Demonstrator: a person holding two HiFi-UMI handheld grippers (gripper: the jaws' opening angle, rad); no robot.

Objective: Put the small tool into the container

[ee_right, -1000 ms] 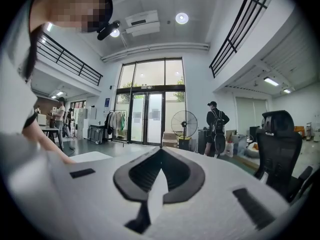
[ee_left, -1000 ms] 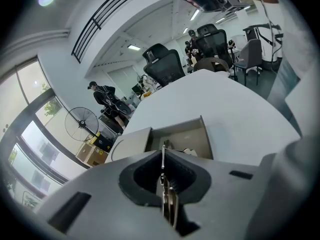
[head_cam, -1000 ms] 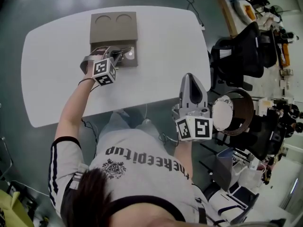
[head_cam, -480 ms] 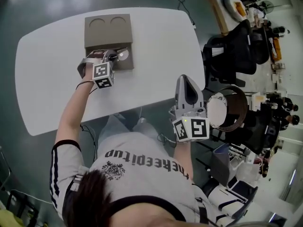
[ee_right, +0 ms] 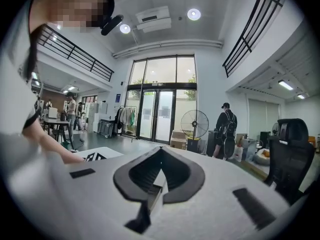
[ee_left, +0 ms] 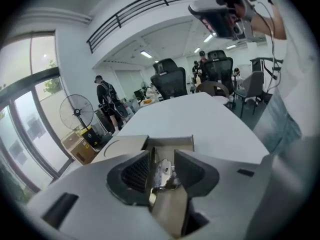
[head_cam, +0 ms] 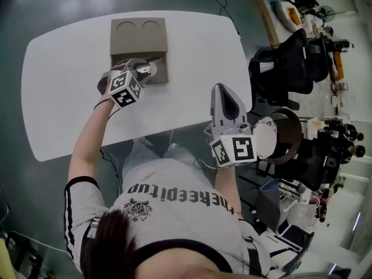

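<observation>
Shiny metal, the small tool point(ee_left: 161, 175) sits between the jaws of the left gripper point(ee_left: 163, 156), which are opening wide, apparently to release it into the brown container point(head_cam: 138, 36) at the upper left of the white table point(head_cam: 197, 57). Lower right, the right gripper point(head_cam: 224, 102) waits off the table edge, pinched together and empty.

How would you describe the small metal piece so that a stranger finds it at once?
On the white table sits a flat brown container, toward the far edge. Its far half has two round hollows; the small metal piece is in the open near compartment. It is the only shiny silver thing against the brown.
</observation>
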